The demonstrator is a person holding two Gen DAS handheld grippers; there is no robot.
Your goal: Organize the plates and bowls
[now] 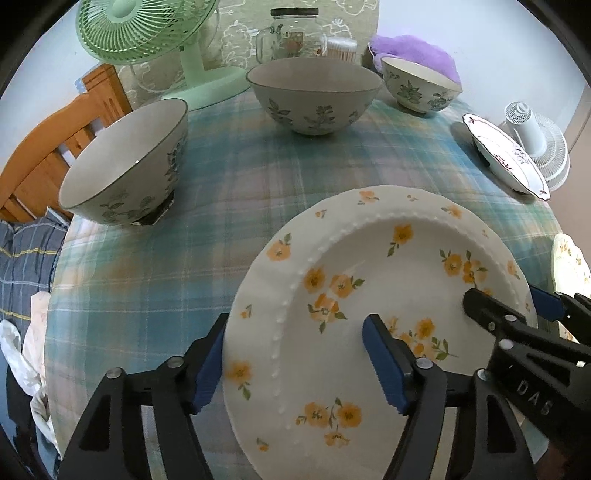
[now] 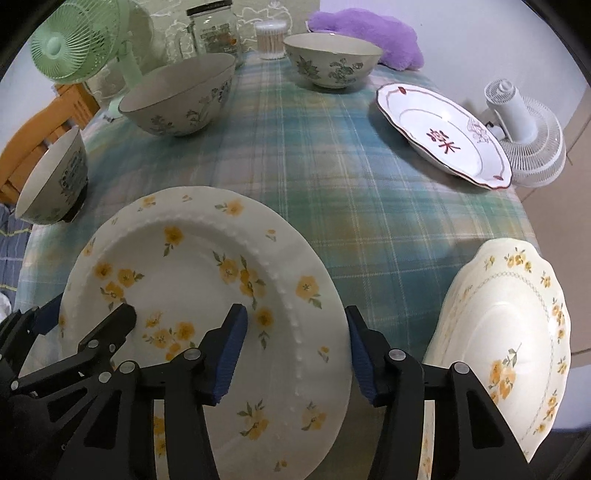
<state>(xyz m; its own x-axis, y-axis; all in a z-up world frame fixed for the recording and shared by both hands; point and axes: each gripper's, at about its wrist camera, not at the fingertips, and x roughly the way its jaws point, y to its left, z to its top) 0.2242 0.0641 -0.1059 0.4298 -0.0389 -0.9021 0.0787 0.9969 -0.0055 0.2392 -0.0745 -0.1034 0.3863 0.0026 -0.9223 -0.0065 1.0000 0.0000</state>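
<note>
yellow-flower plate sits at the near edge of the desk, between both grippers. left gripper straddles the plate's left rim, jaws apart, one blue pad outside the rim, one over the plate's well; not clamped. right gripper straddles the right rim the same way, jaws apart, a gap showing at each pad.

open cloth runs up the middle of the desk from the plate to the far bowls. large floral bowl stands far centre; a smaller floral bowl far right; a third floral bowl close to the left edge. red-trimmed plate lies near the right edge, well apart from the held plate. scalloped yellow-flower plate is near right, just beside the right gripper, its lower part cut off by the frame.

desk wears a blue-green plaid cloth. at the far end: green fan, glass jar, cotton-swab tub, purple plush. white fan lies past the right edge; wooden chair at left.

whether the yellow-flower plate rests on the cloth or is lifted, cannot tell.
</note>
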